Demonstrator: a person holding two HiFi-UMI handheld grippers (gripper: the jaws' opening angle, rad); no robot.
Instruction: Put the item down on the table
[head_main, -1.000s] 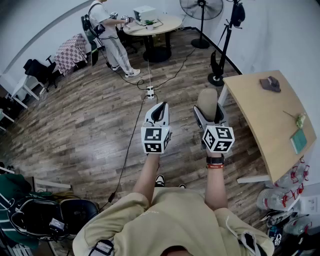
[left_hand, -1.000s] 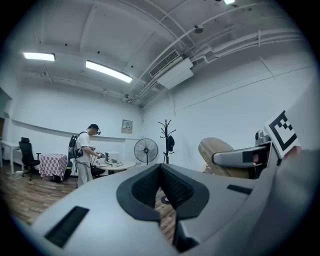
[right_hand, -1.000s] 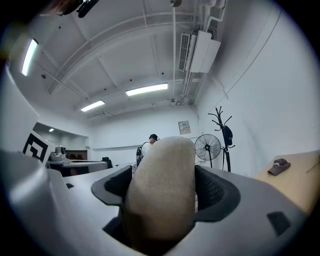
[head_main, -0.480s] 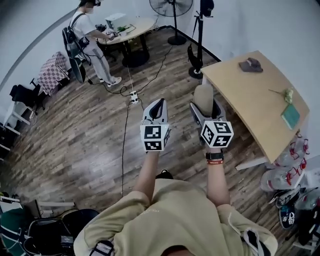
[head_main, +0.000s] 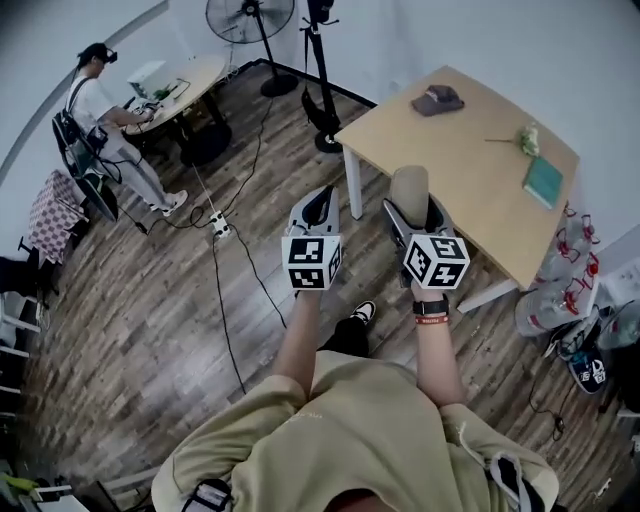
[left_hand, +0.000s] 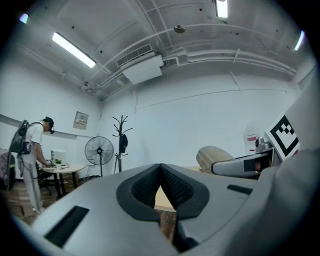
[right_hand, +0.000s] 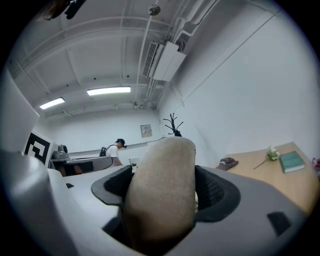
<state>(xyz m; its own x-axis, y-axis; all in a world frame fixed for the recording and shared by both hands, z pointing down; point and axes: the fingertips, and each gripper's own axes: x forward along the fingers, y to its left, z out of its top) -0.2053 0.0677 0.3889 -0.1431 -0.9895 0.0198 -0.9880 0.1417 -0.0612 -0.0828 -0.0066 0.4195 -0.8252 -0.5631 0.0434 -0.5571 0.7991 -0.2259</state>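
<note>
My right gripper (head_main: 410, 207) is shut on a beige rounded item (head_main: 408, 192), a soft tan oblong that sticks out past the jaws and fills the middle of the right gripper view (right_hand: 160, 192). It hangs over the near left part of the light wooden table (head_main: 470, 215). My left gripper (head_main: 318, 210) is shut with nothing in it, held over the wood floor just left of the table's corner; its pads (left_hand: 175, 187) meet in the left gripper view. The item also shows in that view, at right (left_hand: 212, 156).
On the table lie a dark cap (head_main: 437, 99), a small flower (head_main: 526, 138) and a teal book (head_main: 543, 181). A coat stand (head_main: 320, 70) and fan (head_main: 250, 20) stand beyond. A person (head_main: 105, 130) works at a round table (head_main: 195, 85). Water bottles (head_main: 560, 290) and cables (head_main: 235, 270) lie on the floor.
The view has swung right, so the wooden table has come closer and now lies under my right gripper. Both grippers keep their pose, the item still held.
</note>
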